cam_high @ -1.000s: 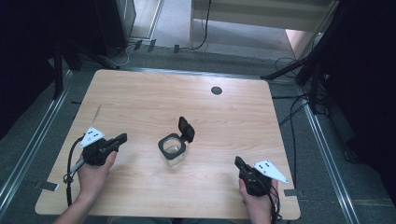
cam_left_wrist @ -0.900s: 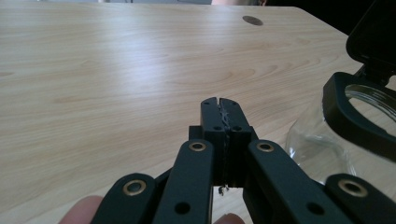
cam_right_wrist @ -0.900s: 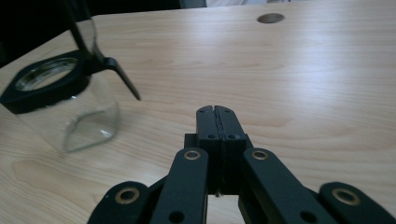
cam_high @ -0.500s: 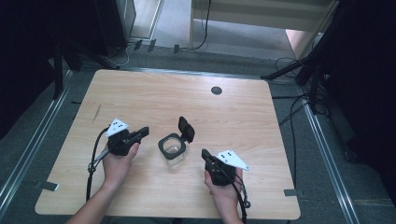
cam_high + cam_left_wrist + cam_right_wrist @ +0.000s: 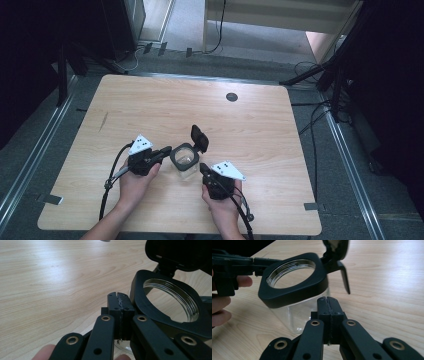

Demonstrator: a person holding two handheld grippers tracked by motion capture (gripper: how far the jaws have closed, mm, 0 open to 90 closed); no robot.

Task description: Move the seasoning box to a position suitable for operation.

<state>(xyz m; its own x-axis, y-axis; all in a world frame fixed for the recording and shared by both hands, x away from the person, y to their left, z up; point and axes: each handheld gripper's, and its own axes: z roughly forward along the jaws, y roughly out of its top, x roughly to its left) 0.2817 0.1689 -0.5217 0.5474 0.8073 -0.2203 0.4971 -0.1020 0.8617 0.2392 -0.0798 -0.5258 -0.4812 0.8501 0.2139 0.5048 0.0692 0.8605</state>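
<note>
Now both grippers have closed in from the table's sides: the left gripper [image 5: 166,150] and right gripper [image 5: 202,168] flank the clear jar [image 5: 184,159] near the wooden table [image 5: 150,100] centre, lid [image 5: 200,138] flipped open, both jaws pressed together, empty; no writing legible

Cut off by the upper edge in both gripper views: the flipped-up lid [image 5: 180,253] of the jar [image 5: 294,287]. Hidden behind the left claw [image 5: 119,303]: the jar's glass body. Too small to identify: a dark round spot [image 5: 231,97] on the worktop [image 5: 150,105].
</note>
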